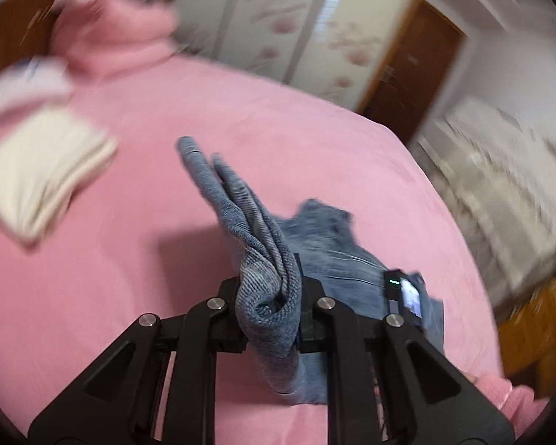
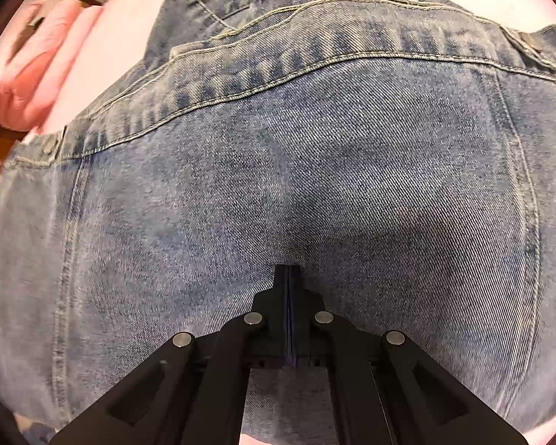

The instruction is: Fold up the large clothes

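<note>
Left wrist view, left to right. A folded cream-white cloth (image 1: 44, 181), blurred, lies at the left on the pink bed sheet (image 1: 166, 118); behind it pink bedding (image 1: 118, 33) is piled against a wooden headboard. At centre the left tongs (image 1: 268, 296) are clamped on a bunched fold of the blue denim garment (image 1: 255, 222), which stands up out of the jaws and trails away over the bed, the rest of it lying on the sheet just to the right. Beside that part the right tongs' body, with a small lit screen (image 1: 407, 293), rests against the denim. Farther right stand a wooden door (image 1: 415, 70) and a pale floor, both blurred.

Right wrist view, left to right. Pink bedding (image 2: 40, 66) shows at the upper left edge. The denim garment (image 2: 278, 148) fills nearly the whole field, spread flat on the pink bed, with a stitched seam band running across its upper part and a metal button (image 2: 50, 145) at its left end. The right tongs (image 2: 287, 278) point steeply down at the cloth, jaws fully together, tips pressed onto the denim surface with nothing gripped between them.
</note>
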`<state>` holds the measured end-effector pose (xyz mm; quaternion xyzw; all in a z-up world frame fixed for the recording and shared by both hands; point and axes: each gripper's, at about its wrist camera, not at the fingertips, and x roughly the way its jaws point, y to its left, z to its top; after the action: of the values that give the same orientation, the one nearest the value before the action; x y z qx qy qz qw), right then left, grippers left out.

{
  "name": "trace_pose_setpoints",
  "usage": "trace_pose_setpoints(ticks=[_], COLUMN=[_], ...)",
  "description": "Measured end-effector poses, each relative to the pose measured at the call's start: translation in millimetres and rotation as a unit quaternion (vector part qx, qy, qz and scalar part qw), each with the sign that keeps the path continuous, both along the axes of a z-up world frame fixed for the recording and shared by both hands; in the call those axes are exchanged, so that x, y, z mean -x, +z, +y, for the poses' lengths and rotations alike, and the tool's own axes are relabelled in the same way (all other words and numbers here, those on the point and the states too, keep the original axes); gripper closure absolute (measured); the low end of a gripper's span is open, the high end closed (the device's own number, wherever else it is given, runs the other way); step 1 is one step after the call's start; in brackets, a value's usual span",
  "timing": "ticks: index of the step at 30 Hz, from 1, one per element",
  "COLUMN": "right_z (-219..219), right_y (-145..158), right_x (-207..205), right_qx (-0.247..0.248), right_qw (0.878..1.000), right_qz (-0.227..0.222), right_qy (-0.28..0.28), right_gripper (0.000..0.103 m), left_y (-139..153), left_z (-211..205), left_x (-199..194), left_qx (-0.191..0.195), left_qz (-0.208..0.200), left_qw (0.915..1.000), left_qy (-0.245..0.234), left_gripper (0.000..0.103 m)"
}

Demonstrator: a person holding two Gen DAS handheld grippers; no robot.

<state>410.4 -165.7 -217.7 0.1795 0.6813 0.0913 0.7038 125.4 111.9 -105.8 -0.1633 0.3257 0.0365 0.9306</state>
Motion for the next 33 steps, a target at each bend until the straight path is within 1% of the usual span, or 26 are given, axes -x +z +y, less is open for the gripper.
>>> trace_pose_setpoints(ticks=[3, 4, 5, 7, 8, 10, 12, 13, 14, 16, 17, 18, 19, 20, 21, 23, 24, 26, 27, 28, 29, 30, 31, 32, 33], right_z=[-21.0, -32.8, -41.2, -60.4, -68.4, -76.0, -79.8, -82.8, -87.0, -96.8, -101.3, -103.7, -105.7, -107.5, -109.5, -115.0, -121.4, -135.6, -145.7, -156.2, -170.7, -193.5, -211.1, -237.2, -255.0], right_y=[-2.4, -5.2, -8.2, -16.0, -18.8, -18.7, -16.7, -16.4, -17.6, -23.8, -25.2, -25.4, -25.3, -25.2, -23.5, -13.8, -3.7, 18.2, 29.9, 39.3, 49.6, 63.2, 72.2, 84.5, 93.0], right_x=[12.9, 18.8, 22.1, 32.4, 36.7, 45.8, 51.9, 55.4, 59.0, 64.9, 68.5, 69.8, 71.2, 71.0, 68.8, 62.1, 57.0, 47.0, 41.3, 36.4, 31.0, 24.6, 21.6, 19.0, 19.1], right_qx=[-0.063, -0.1, -0.124, -0.187, -0.209, -0.228, -0.231, -0.236, -0.249, -0.286, -0.301, -0.307, -0.31, -0.314, -0.315, -0.297, -0.273, -0.229, -0.201, -0.184, -0.171, -0.161, -0.161, -0.17, -0.172], right_qw=[0.998, 0.995, 0.992, 0.982, 0.977, 0.973, 0.972, 0.971, 0.968, 0.958, 0.953, 0.951, 0.95, 0.949, 0.949, 0.952, 0.957, 0.964, 0.967, 0.97, 0.973, 0.977, 0.979, 0.979, 0.979], right_qz=[-0.014, -0.018, -0.018, -0.027, -0.03, -0.037, -0.04, -0.04, -0.038, -0.029, -0.027, -0.023, -0.014, 0.001, 0.022, 0.046, 0.041, 0.017, 0.004, -0.008, -0.024, -0.049, -0.066, -0.089, -0.104], right_qy=[-0.002, -0.008, -0.013, -0.022, -0.025, -0.019, -0.011, -0.006, -0.005, -0.014, -0.012, -0.011, -0.01, -0.005, 0.011, 0.058, 0.085, 0.136, 0.154, 0.159, 0.153, 0.129, 0.106, 0.066, 0.04], right_gripper=[0.103, 0.103, 0.103, 0.103, 0.103, 0.103, 0.103, 0.103, 0.103, 0.103, 0.103, 0.103, 0.103, 0.103, 0.103, 0.103, 0.103, 0.103, 0.103, 0.103, 0.103, 0.103, 0.102, 0.101, 0.101], left_y=[20.9, 24.2, 26.4, 25.3, 21.8, 10.8, -3.6, -9.3, -11.6, -13.5, -14.5, -13.1, -11.4, -8.3, -4.7, 1.5, 3.0, 8.5, 10.4, 14.0, 11.9, 7.4, -0.5, -7.9, -18.2], left_z=[-64.7, -83.6, -107.5, -150.0, -171.6, -205.5, -231.9, -243.8, -253.7, -276.3, -285.3, -295.4, -305.0, -312.5, -317.3, -320.0, -321.2, -326.6, -330.5, -330.4, -334.1, -338.4, -342.8, -346.5, -350.8], left_x=[-11.5, -15.3, -20.7, -31.5, -37.4, -47.2, -57.9, -62.7, -64.8, -69.9, -71.7, -73.0, -74.3, -73.7, -70.2, -66.2, -67.7, -67.9, -69.1, -68.7, -70.7, -72.7, -74.7, -74.3, -77.3], left_qx=[-0.022, -0.026, -0.029, -0.03, -0.026, -0.006, 0.016, 0.022, 0.02, -0.009, -0.031, -0.056, -0.081, -0.091, -0.09, -0.065, -0.048, -0.032, -0.032, -0.034, -0.038, -0.043, -0.048, -0.05, -0.051], left_qz=[-0.008, -0.006, -0.004, 0.008, 0.019, 0.046, 0.084, 0.102, 0.109, 0.111, 0.11, 0.104, 0.096, 0.086, 0.077, 0.062, 0.054, 0.037, 0.03, 0.028, 0.029, 0.034, 0.046, 0.057, 0.068], left_qw=[0.9988, 0.998, 0.9968, 0.9936, 0.991, 0.9858, 0.9793, 0.9764, 0.9748, 0.972, 0.9706, 0.969, 0.9665, 0.9657, 0.9657, 0.9679, 0.9696, 0.9713, 0.9715, 0.9714, 0.9709, 0.9699, 0.9683, 0.9667, 0.9646], left_qy=[-0.044, -0.057, -0.075, -0.109, -0.13, -0.161, -0.184, -0.189, -0.194, -0.207, -0.212, -0.217, -0.224, -0.228, -0.231, -0.235, -0.234, -0.233, -0.233, -0.233, -0.235, -0.237, -0.241, -0.244, -0.249], left_gripper=[0.09, 0.09, 0.09, 0.09, 0.09, 0.09, 0.09, 0.09, 0.09, 0.09, 0.09, 0.09, 0.09, 0.09, 0.09, 0.09, 0.09, 0.09, 0.09, 0.09, 0.09, 0.09, 0.09, 0.09, 0.09])
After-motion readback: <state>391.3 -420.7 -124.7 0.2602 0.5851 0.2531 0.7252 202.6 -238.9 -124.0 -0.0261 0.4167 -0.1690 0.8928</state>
